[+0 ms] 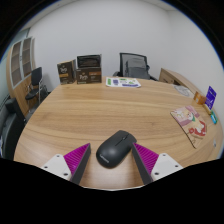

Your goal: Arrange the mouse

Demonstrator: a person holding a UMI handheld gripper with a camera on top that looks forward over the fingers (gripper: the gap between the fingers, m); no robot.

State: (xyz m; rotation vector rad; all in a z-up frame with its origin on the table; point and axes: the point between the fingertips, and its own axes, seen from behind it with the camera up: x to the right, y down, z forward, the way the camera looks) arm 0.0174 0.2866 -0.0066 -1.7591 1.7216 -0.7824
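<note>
Fingers (113, 160) of the gripper stand spread apart, their purple pads (77, 156) facing inward, and the black computer mouse (115, 149) sits between them with a gap showing at either side, resting on the wooden worktop (100, 110) near its front edge. So nothing is gripped as yet; by my reading the task is at its start or just short of the grasp, with the closing, the lift and the placing of the mouse all left to do. Going rightward along the far edge, two boxes (80, 70) stand upright, then papers (124, 82) lie flat near an office chair (135, 65). At the right edge lie a printed booklet (188, 122) and small items I cannot identify.
</note>
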